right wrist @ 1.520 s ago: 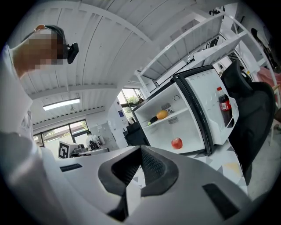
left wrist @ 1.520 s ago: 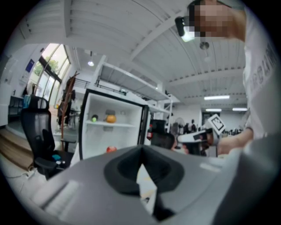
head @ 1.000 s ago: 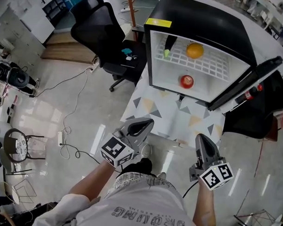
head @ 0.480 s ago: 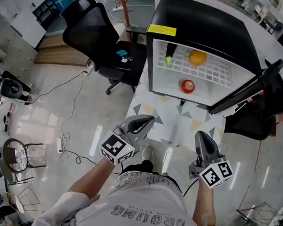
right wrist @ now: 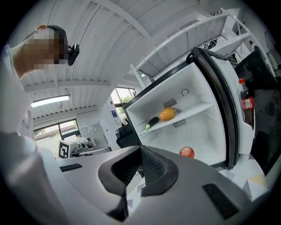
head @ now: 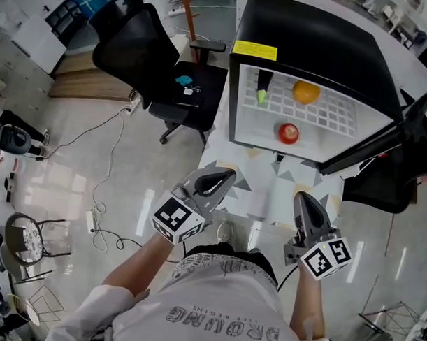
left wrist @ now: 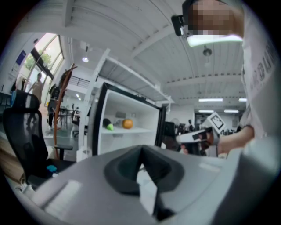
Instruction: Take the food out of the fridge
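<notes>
Short of the open fridge, left gripper and right gripper closed, empty: spread jaws before reaching the apple.

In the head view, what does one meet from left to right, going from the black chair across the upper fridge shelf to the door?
black office chair -> dark vegetable with a green tip -> orange -> open fridge door

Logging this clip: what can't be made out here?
- Head view: yellow label on the fridge, print too small to read.
- Head view: dark, green-tipped vegetable, too small to name.
- Left gripper view: fridge's bottom hidden behind the left gripper body.
- Right gripper view: bottle label blurred near the edge.
</notes>
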Demonstrator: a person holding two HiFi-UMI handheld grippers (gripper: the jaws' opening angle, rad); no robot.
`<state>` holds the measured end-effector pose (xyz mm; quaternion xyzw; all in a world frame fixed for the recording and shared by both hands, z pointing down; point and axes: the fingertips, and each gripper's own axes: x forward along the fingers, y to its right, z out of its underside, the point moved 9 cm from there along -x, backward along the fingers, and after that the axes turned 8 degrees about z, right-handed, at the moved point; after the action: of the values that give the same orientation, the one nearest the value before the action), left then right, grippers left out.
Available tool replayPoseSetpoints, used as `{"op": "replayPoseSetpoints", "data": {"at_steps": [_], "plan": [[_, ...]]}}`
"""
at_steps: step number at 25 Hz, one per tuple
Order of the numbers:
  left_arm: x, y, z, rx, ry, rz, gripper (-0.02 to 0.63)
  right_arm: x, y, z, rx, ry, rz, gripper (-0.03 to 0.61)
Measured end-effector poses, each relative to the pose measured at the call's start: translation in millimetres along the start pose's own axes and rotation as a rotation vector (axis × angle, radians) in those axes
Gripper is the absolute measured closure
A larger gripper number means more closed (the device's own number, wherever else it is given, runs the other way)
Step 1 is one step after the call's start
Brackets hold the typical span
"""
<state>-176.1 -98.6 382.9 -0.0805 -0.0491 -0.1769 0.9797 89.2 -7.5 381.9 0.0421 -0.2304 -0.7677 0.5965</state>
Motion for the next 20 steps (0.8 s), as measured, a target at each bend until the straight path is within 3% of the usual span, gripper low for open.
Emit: {"op": "replayPoseSetpoints", "data": {"at_steps": [11,20], "plan": [[23.5,-7.2,-11.9,0.015,0.006,0.011,0.607,9.1,12.5,-14.4,0.003,0.019,-0.005,0.591],[61.7,-11.5,-26.1,0.039,0.001,-0.038,0.607,19.7,45.8,-37.4,0.002,0.015,-0.056,0.591]]}}
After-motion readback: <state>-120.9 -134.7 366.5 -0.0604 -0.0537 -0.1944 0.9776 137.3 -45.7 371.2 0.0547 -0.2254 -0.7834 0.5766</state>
